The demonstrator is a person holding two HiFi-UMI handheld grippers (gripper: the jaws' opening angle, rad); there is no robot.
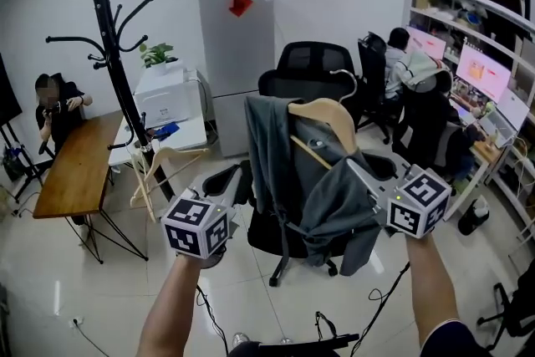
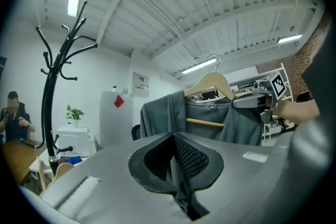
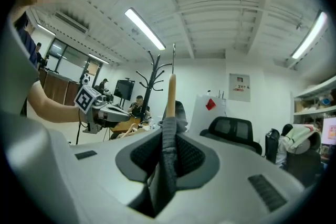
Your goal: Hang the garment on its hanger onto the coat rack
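Observation:
A grey garment hangs on a wooden hanger with a metal hook, held up in mid-air between both grippers. My left gripper is shut on the garment's left edge; in the left gripper view a fold of grey cloth runs between the pads. My right gripper is shut on the garment's right shoulder, where cloth and the hanger's wooden end sit between the jaws. The black coat rack stands at the left, apart from the garment, and also shows in the gripper views.
Black office chairs stand right behind the garment. At the rack's foot are a wooden table, a second wooden hanger and a seated person. A white cabinet is at the back, desks with monitors at the right, and cables lie on the floor.

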